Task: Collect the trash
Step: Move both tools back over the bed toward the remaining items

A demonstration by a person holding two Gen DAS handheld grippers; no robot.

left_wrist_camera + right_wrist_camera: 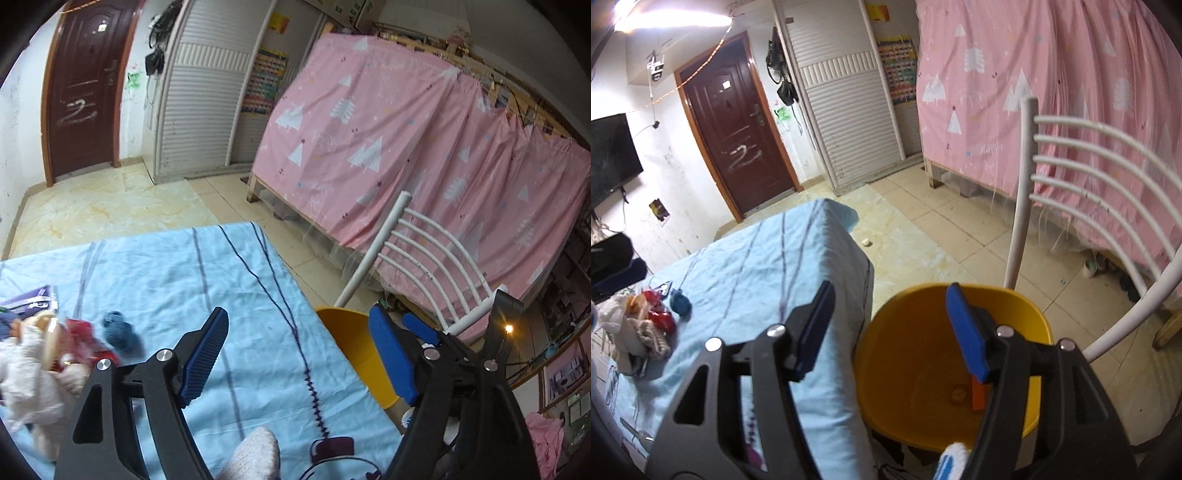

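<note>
Trash (pixel 653 317) still lies heaped at the left edge of the frame on the blue cloth (pixel 768 266), so with both grippers (pixel 295 354) (pixel 892 328) spread and empty we should reach there and carry each piece to the yellow bucket (pixel 923 387), lower centre.

- Looking like a lived-in room of a home, a bedroom and living space in one.
- Hanging along a wooden bed frame: a pink curtain (pixel 388 147) printed with white trees.
- Closing off the far wall: a dark red entry door (pixel 738 136), beside a white louvred wardrobe (pixel 846 110).
- Hanging on the wall at left: a flat television (pixel 611 158).
- Standing on the tiled floor (pixel 945 229): a white chair (pixel 1082 177) and a yellow bin (pixel 942 365).
- Covering the surface: a light blue striped sheet (pixel 177 277).
</note>
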